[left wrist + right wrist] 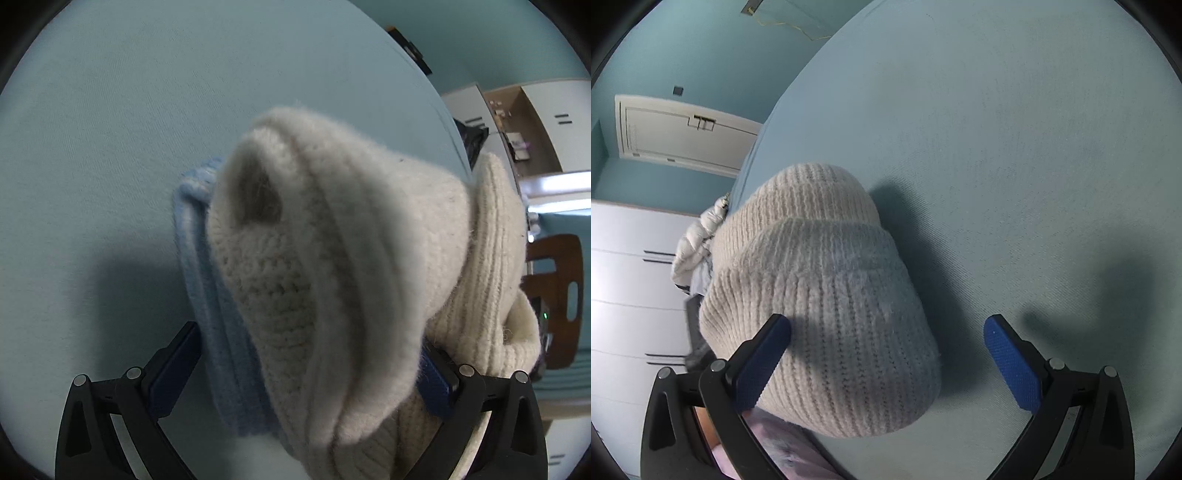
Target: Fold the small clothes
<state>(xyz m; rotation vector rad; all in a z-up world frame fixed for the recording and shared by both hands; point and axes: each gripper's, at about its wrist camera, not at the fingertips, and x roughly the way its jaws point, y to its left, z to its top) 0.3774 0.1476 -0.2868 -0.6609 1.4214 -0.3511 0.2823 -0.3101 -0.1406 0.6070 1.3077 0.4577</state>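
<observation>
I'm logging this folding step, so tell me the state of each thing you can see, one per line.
Cream ribbed knit beanie: bunched up, between the left gripper's fingers.
Light blue knit piece: pressed against the beanie's side, also between those fingers.
Left gripper: spread wide around the knitwear; firm grip unclear.
Right gripper: open, one finger over the beanie, the other clear of it.
Pale blue bed sheet: smooth, flat.

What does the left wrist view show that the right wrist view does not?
Only the left wrist view shows a light blue knitted piece beside the cream ribbed knit hat, bunched between the left tongs. Only the right wrist view shows the open right tongs and a white door. Both show the hat and pale blue surface.
</observation>
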